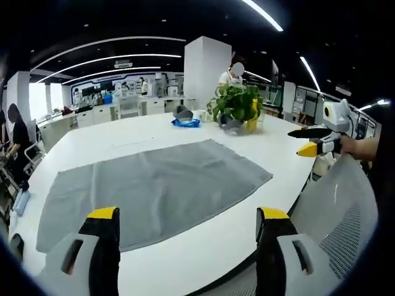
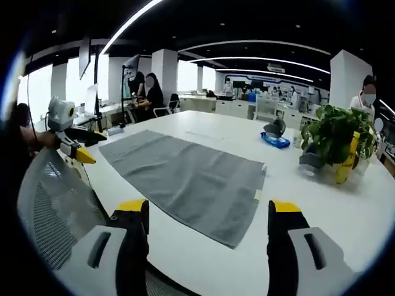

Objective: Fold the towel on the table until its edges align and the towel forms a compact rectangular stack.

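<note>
A grey towel point(image 1: 154, 185) lies spread flat in one layer on the white table point(image 1: 222, 228). In the right gripper view the same towel point(image 2: 185, 176) stretches from the far left to the near right. My left gripper point(image 1: 188, 216) hovers open above the table's near edge, short of the towel. My right gripper point(image 2: 207, 209) is open too, its jaws wide apart over the near edge, nothing between them. The right gripper point(image 1: 311, 140) enters the left gripper view from the right, held by a hand. The left gripper point(image 2: 80, 145) appears at the left of the right gripper view.
A potted green plant point(image 1: 234, 105) and a yellow object stand at the table's far side, with a blue and grey item point(image 1: 185, 117) beside them. A white mesh chair back point(image 1: 345, 209) sits at the near edge. People stand and sit in the office behind.
</note>
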{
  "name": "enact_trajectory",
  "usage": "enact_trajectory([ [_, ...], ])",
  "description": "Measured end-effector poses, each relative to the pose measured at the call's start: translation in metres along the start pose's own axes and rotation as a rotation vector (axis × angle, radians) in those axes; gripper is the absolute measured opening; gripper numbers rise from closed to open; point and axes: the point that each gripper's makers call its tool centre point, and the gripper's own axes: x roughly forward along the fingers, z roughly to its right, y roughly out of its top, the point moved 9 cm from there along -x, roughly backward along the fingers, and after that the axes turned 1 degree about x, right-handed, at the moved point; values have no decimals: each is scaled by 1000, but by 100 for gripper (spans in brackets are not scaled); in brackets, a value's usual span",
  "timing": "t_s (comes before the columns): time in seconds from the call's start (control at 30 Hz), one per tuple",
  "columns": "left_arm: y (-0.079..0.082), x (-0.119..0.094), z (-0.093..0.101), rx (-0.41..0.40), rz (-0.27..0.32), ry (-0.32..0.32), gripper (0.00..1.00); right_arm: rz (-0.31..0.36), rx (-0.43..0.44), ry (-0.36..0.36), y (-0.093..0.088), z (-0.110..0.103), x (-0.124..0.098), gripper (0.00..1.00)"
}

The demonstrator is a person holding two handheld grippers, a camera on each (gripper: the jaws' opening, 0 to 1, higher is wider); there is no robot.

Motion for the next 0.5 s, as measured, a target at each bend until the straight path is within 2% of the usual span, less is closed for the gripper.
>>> enact_trajectory([
  [0.13,-1,0,-1,-6,-11,5,93,-10,10,-5,-1,1,0,78],
  [0.27,0,-1,-1,30,-6,33,92,-22,0,-2,-2,0,1,77],
  [0.37,1,-3,-5,68,-3,87,93,-33,-14,9,-3,-1,2,77],
  [0.5,-1,-2,-5,29,-11,61,91,-41,4,11,-4,0,2,76],
])
